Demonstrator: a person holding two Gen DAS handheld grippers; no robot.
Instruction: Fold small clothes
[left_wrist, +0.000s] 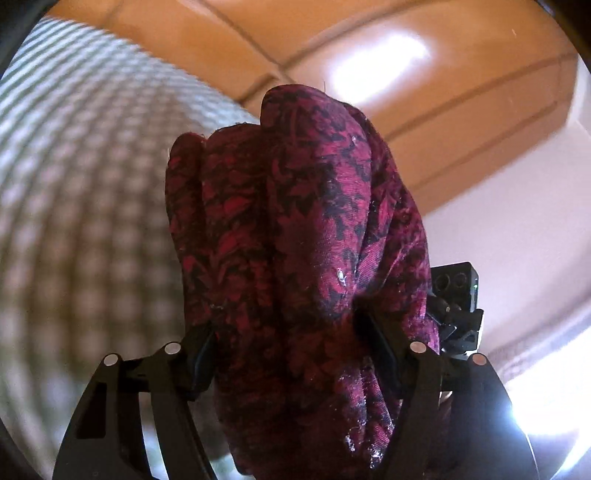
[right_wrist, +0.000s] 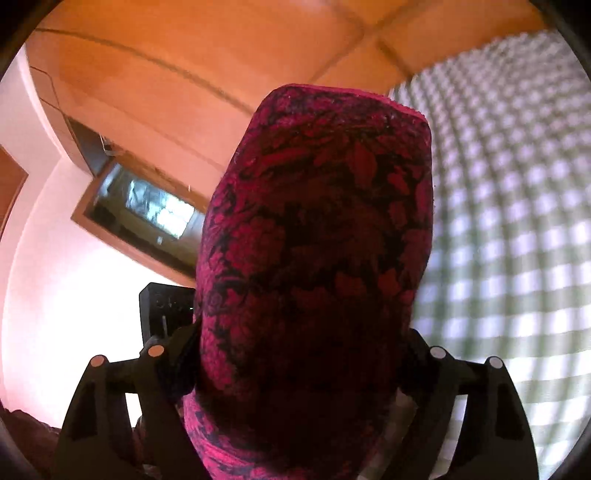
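A dark red garment with a black leaf pattern (left_wrist: 295, 206) hangs bunched in thick folds between the fingers of my left gripper (left_wrist: 291, 343), which is shut on it. In the right wrist view the same garment (right_wrist: 317, 221) rises as a wide folded bundle out of my right gripper (right_wrist: 299, 354), whose fingers press against its two sides. The cloth hides both pairs of fingertips. Part of the right gripper's black body (left_wrist: 458, 306) shows just behind the cloth in the left wrist view, and the left gripper's body (right_wrist: 162, 306) shows close by in the right wrist view.
A green-and-white checked cloth (left_wrist: 81, 206) covers the surface on the left, also seen as the checked cloth (right_wrist: 517, 221). Orange wooden panels (left_wrist: 332, 40) and a pale wall (left_wrist: 509, 229) stand behind. A framed glass opening (right_wrist: 147, 210) is set in the wall.
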